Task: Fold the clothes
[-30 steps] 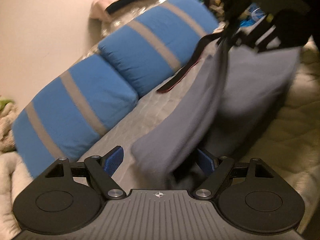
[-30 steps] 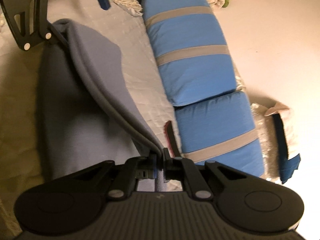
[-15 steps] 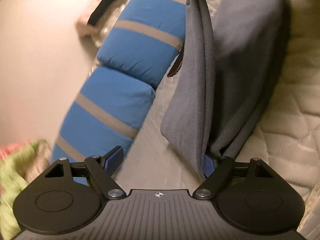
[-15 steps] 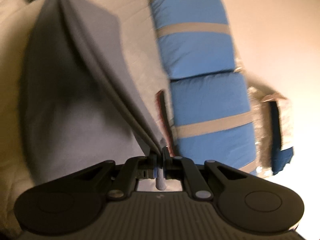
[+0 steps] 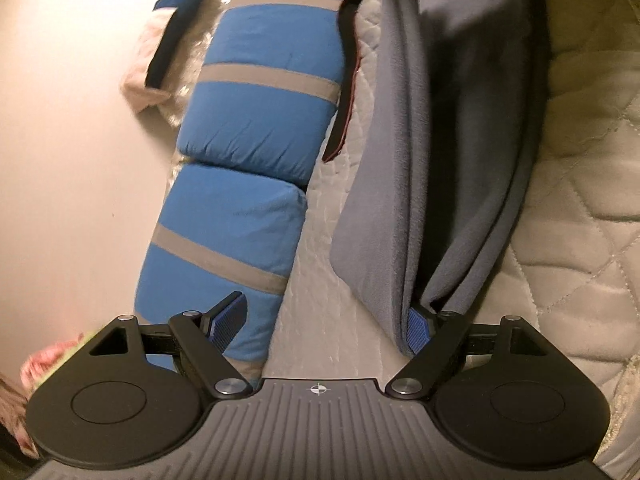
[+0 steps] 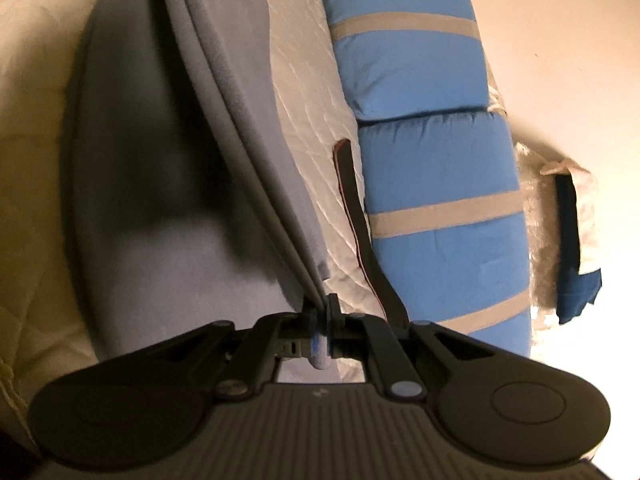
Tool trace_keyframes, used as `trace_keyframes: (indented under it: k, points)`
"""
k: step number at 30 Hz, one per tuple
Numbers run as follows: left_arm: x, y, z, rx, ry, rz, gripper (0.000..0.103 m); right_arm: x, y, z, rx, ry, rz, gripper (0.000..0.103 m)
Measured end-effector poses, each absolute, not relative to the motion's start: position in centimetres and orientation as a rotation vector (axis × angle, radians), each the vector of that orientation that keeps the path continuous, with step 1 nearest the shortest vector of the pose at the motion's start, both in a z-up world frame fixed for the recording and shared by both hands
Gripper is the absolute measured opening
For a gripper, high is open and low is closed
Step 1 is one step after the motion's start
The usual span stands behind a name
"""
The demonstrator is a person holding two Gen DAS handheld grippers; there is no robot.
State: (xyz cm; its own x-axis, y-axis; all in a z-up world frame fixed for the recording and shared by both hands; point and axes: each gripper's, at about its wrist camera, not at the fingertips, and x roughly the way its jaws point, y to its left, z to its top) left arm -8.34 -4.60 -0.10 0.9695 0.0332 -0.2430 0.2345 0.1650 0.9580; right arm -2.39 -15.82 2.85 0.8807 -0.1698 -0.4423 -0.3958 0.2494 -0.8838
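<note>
Left gripper (image 5: 322, 326), fingers spread wide: the grey garment (image 5: 384, 208) is now hanging straighter, draping over its right finger (image 5: 418, 328) toward 1 o'clock above the bed (image 5: 580, 240); any grip there is hidden. Right gripper (image 6: 321, 316), fingers pinched tight on the garment's edge, is holding steady; the far end is cut off at 11 o'clock.

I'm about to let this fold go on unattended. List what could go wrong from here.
1. The left gripper stands open; the grey cloth only drapes against one blue pad, so that end could slide off.
2. The right gripper pinches just a thin edge of the cloth; a tug might pull it free.
3. The dark strap lies close beside the cloth and could get caught in the fold.
</note>
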Motion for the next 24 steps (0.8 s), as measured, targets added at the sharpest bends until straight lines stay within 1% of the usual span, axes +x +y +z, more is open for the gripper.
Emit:
trace_keyframes:
  k: [5,10,14,19,21,24]
  points:
    - [-8.6,-6.0,-0.5,1.453,0.213,-0.155,0.079,-3.0,-17.0,2.6,-1.323,0.507,0.114,0.003]
    - [-8.4,-6.6,-2.4,1.565,0.288,-0.179,0.079,-4.1,-17.1,-0.1,-1.33,0.597,0.197,0.003]
    - [-7.6,-6.3,-1.9,1.525,0.364,-0.173,0.08,-5.0,-16.8,-1.7,-1.327,0.617,0.24,0.003]
    - [-6.9,-5.8,-1.0,1.463,0.422,-0.158,0.081,-5.6,-17.0,-1.9,-1.288,0.576,0.237,0.004]
    - [-7.0,-5.7,-0.7,1.434,0.421,-0.155,0.08,-5.5,-17.1,-1.8,-1.268,0.566,0.233,0.004]
    - [-8.2,-5.8,-2.3,1.561,0.299,-0.159,0.08,-5.4,-17.2,-1.8,-1.253,0.559,0.234,0.005]
